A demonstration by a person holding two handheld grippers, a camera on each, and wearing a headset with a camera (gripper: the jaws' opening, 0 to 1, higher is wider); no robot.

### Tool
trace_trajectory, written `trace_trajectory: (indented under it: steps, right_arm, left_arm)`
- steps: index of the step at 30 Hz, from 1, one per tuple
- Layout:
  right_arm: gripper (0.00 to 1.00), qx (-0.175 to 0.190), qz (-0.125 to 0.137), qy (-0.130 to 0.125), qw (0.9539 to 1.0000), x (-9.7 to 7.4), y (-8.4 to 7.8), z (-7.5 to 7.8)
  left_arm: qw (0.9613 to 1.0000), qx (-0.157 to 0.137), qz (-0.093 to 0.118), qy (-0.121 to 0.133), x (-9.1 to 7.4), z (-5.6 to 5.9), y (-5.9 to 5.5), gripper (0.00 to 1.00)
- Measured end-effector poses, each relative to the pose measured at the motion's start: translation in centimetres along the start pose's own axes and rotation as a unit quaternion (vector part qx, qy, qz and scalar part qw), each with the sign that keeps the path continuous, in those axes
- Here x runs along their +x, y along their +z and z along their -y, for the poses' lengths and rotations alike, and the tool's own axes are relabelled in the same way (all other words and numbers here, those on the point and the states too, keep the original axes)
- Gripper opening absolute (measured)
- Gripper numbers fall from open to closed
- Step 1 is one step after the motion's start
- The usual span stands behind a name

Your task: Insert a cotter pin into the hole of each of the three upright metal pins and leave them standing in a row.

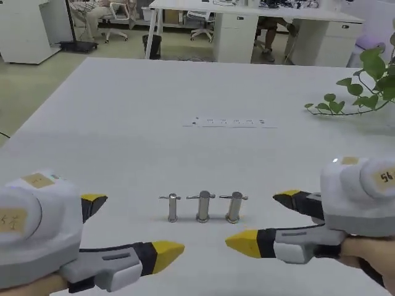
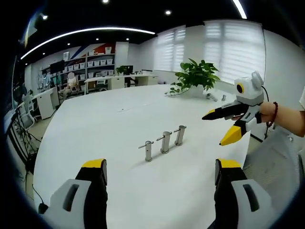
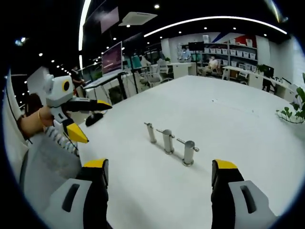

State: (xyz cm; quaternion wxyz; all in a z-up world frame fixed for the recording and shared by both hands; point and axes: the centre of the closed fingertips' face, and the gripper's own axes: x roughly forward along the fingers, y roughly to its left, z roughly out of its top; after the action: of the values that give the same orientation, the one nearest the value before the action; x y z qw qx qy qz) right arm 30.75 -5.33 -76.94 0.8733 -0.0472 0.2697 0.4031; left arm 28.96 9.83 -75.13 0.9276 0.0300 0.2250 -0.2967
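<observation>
Our left gripper [image 1: 136, 223] and right gripper [image 1: 253, 219] gape empty beside the pins [image 1: 203, 209], which we judge stiff, slick and tippy: grip mid-shaft.

Three upright pins [image 1: 203, 207], each with a cotter pin [image 1: 169, 198] through it, stand in a row. The left gripper [image 1: 143, 223] and right gripper [image 1: 252, 219] flank them nearer, jaws apart
</observation>
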Motion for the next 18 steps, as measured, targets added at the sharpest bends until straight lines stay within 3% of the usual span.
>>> trace_trajectory:
  steps: [6, 12, 18]
  right_arm:
    - [0.95, -0.019, -0.004, -0.016, 0.9997, -0.8, -0.5, -0.6]
    - [1.0, -0.016, -0.002, -0.022, 0.9996, -1.2, -0.8, -1.3]
    - [1.0, -0.006, 0.008, -0.027, 0.9996, -1.8, -0.6, -1.8]
  left_arm:
    - [0.9998, 0.016, -0.013, 0.005, -0.4, 0.4, -0.6, 0.99]
    - [0.9994, 0.027, -0.024, 0.006, -0.8, 1.0, -1.2, 0.99]
    - [0.9995, 0.023, -0.015, 0.015, -1.5, 1.1, -1.0, 0.99]
